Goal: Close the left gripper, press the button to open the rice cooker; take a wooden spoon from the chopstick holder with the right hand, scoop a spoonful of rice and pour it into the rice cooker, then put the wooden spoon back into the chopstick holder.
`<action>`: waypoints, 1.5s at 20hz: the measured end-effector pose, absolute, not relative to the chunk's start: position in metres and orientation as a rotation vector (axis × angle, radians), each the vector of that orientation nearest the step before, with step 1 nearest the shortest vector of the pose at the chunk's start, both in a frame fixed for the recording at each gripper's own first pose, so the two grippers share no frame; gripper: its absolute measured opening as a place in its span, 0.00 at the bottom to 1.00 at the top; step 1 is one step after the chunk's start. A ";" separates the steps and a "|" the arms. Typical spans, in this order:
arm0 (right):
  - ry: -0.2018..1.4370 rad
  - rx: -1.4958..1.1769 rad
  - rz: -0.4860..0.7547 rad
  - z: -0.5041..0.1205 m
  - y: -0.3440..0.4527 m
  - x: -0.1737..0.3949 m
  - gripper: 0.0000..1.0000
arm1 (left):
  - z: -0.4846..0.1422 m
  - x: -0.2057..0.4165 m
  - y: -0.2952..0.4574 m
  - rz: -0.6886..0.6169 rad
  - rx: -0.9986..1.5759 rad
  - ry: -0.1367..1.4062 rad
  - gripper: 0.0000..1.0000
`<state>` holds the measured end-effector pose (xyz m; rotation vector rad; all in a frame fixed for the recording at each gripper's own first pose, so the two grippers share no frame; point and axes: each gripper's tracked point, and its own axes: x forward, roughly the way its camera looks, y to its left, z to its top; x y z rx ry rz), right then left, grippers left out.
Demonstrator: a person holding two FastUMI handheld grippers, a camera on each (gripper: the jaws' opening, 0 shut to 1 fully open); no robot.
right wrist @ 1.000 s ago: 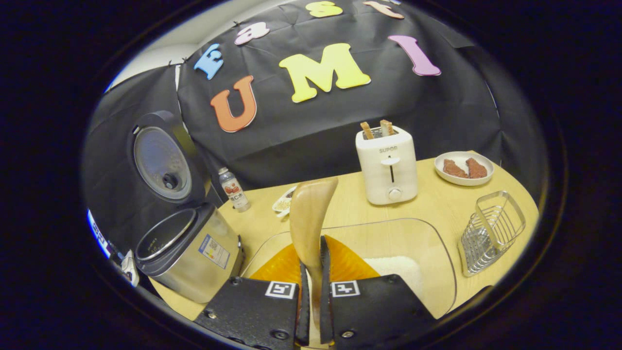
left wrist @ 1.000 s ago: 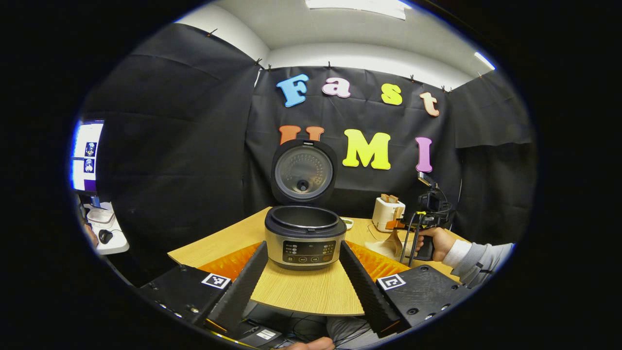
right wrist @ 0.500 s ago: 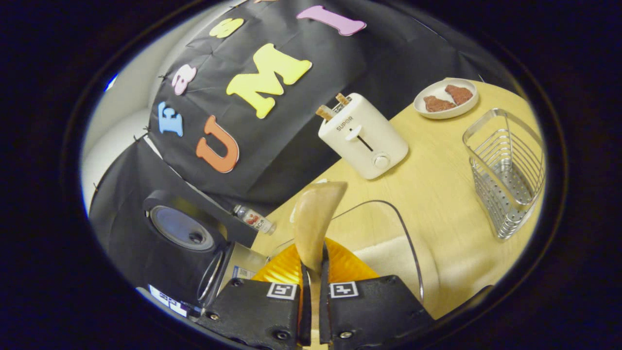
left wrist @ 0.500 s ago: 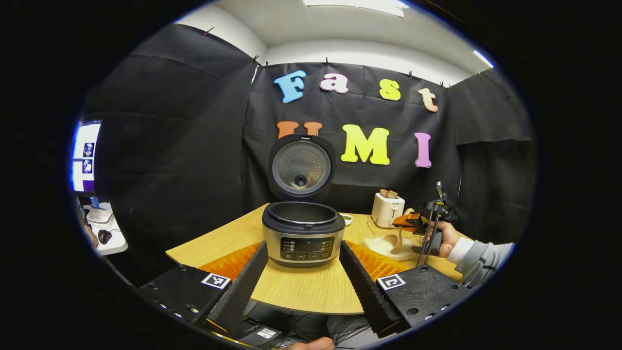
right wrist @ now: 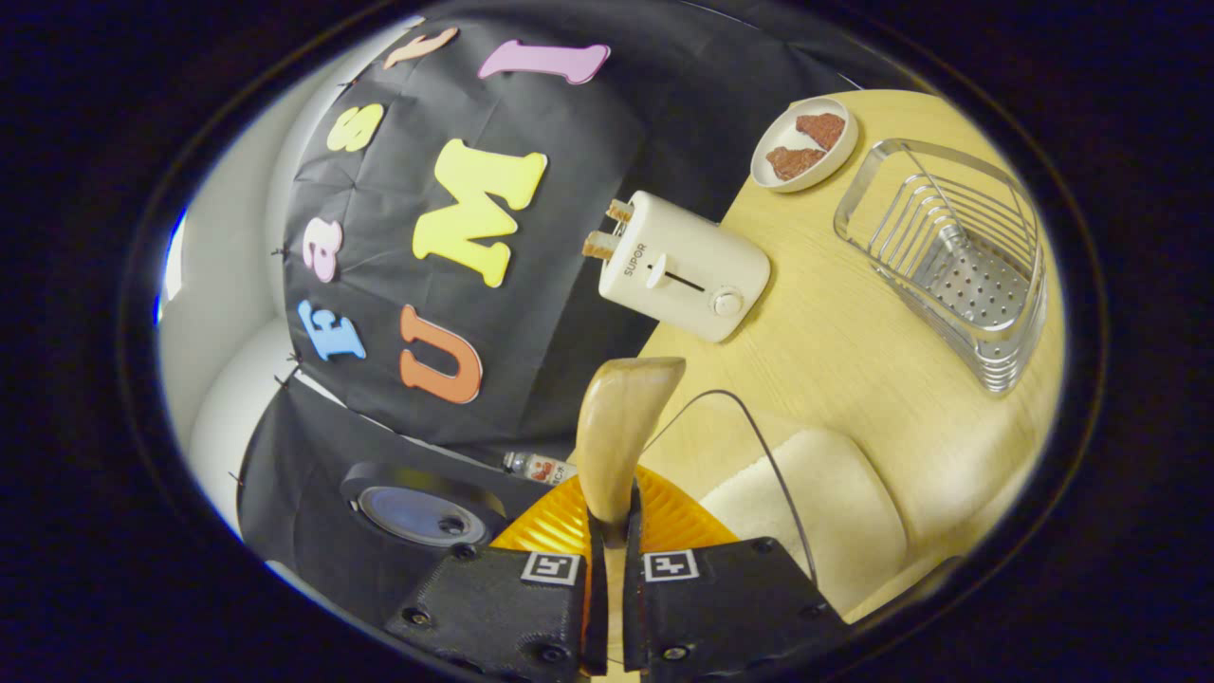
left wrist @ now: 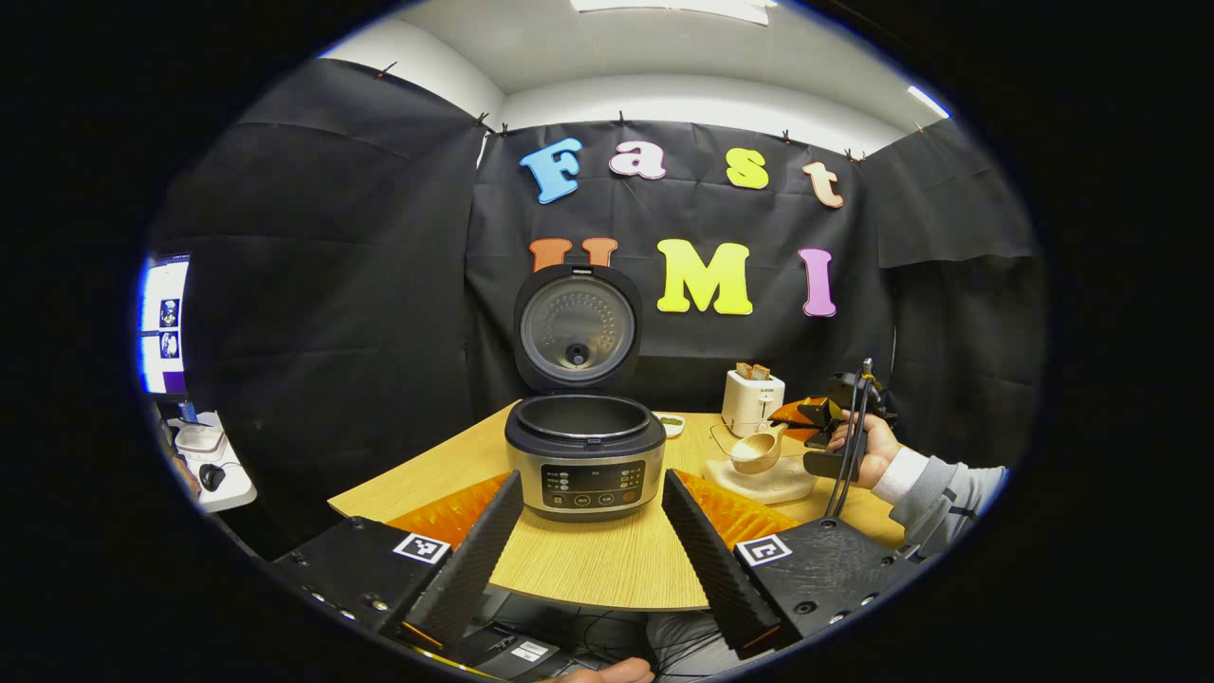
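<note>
The rice cooker stands open on the wooden table, its lid upright and its pot dark inside. My left gripper hangs open in front of it, one finger on either side of its control panel and touching nothing. To the right, a hand holds my right gripper, shut on the wooden spoon just above the glass dish of rice. In the right gripper view, which is strongly rolled, the wooden spoon sticks out from my right gripper over the rice.
A white toaster stands behind the dish. Beyond it are a plate with brown pieces and the wire chopstick holder, which has nothing in it. A small bottle lies near the cooker lid. A monitor is off the table's left.
The right gripper has rolled further and raised the spoon off the rice, so its bowl now faces the left gripper's camera. The left gripper has drawn back slightly.
</note>
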<state>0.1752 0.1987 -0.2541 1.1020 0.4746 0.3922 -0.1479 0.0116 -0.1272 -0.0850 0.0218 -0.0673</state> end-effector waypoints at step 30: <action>0.317 0.642 0.591 -0.113 0.422 0.148 0.11 | -0.145 -0.174 0.063 -0.047 -0.074 0.003 0.94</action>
